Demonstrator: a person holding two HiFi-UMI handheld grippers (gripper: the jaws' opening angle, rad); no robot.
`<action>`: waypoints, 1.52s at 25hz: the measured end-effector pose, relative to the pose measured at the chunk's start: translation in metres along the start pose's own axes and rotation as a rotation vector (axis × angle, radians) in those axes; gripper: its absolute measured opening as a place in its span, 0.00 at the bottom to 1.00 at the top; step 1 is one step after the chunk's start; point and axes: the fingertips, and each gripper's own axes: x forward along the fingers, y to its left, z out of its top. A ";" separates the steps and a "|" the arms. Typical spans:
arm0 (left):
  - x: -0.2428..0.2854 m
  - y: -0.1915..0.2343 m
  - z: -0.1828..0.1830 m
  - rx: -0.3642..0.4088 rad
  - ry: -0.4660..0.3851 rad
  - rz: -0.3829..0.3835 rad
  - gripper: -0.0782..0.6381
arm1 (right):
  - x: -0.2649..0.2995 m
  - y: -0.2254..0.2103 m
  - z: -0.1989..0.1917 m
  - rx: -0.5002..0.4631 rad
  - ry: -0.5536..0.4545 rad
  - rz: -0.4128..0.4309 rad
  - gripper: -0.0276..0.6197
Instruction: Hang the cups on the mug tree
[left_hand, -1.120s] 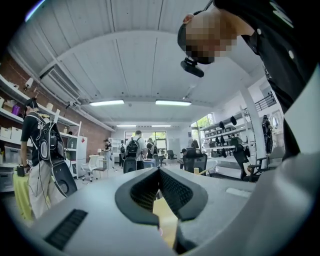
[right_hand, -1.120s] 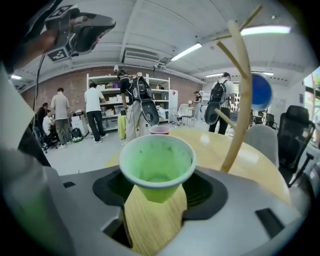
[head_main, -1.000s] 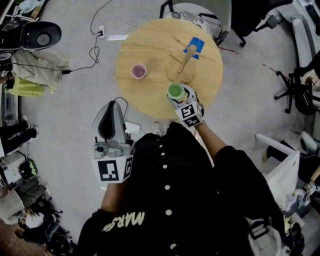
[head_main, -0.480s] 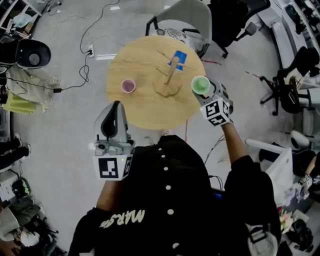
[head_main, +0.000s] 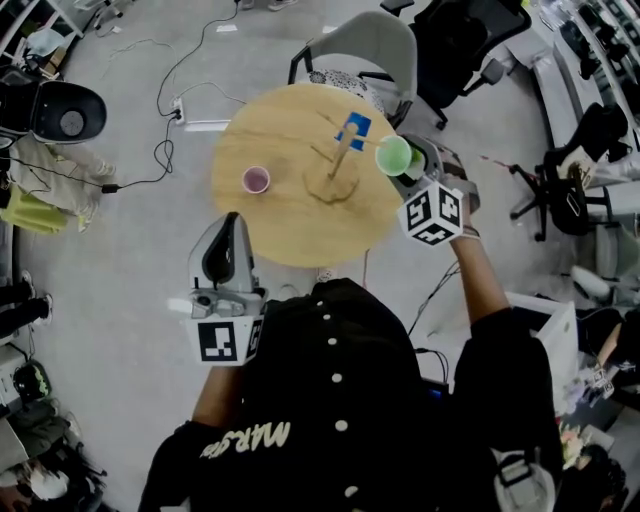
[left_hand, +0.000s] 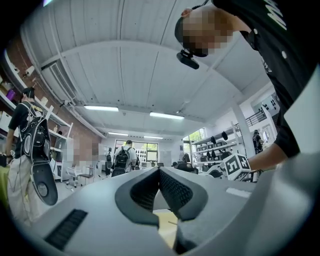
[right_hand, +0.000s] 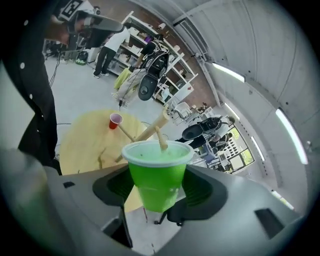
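Round wooden table (head_main: 270, 230) fills the upper middle of the head view. The green cup (head_main: 393, 156) is off its surface, held just right of the mug tree (head_main: 338, 165) near the tree's top. My right gripper (head_main: 405, 168) has its jaws pressed on the cup's side wall below the rim. I judge that this grip leaves the open mouth free to slide over a peg. In the right gripper view the pegs show just past that rim, so the approach looks roughly lined up. A blue piece (head_main: 353, 127) sits at the tree's upper side; I cannot tell whether it is a hung cup. The pink cup (head_main: 256, 179) stands left of the tree, well apart, presumably waiting its turn. My left gripper (head_main: 232, 225) hangs at lower left, off the table, jaws together on nothing, likely parked clear.
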 end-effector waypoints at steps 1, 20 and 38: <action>-0.002 0.002 -0.001 -0.004 0.006 0.007 0.10 | 0.001 -0.001 0.003 -0.030 0.007 -0.008 0.50; -0.020 0.019 -0.009 -0.019 0.035 0.066 0.10 | 0.033 0.018 0.045 -0.473 0.010 -0.140 0.50; -0.013 0.014 -0.013 -0.023 0.059 0.054 0.10 | 0.002 0.025 0.052 -0.051 -0.180 -0.117 0.68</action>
